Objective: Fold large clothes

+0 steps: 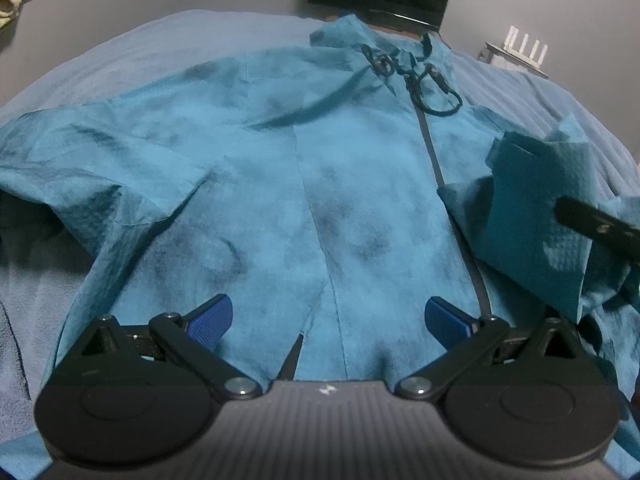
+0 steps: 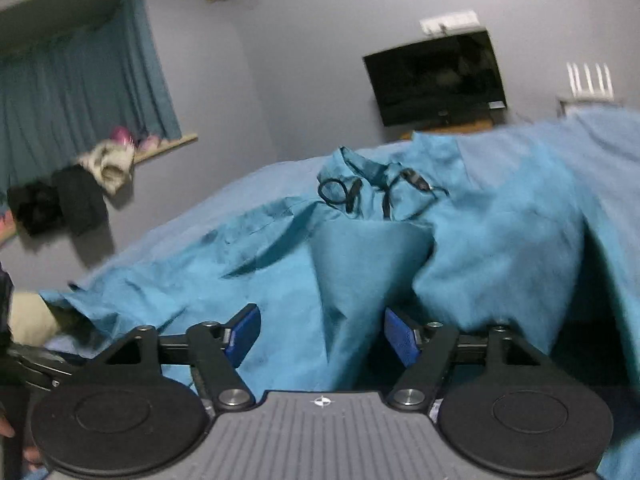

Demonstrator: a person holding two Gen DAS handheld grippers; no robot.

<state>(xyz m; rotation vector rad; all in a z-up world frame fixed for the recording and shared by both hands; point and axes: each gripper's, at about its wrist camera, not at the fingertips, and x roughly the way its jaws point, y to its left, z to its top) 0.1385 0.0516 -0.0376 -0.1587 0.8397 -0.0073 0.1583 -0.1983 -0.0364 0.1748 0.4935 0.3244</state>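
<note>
Left wrist view: jacket (image 1: 280, 184) lies spread on the bed (image 1: 120, 52), collar toward the far edge. Left gripper (image 1: 326, 318) hovers over the hem, jaws apart, empty. Right gripper (image 2: 322, 334) jaws apart; a raised fabric fold stands between them, ungripped.

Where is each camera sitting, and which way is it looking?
Left wrist: sits on the left hand-held gripper, looking down over the teal jacket on the bed; its open blue fingers show.
Right wrist: sits on the right hand-held gripper, looking low across the jacket toward the curtain; its open blue fingers show, a fold of cloth between them.
Both share: the jacket, its black drawstrings, the wall TV.
</note>
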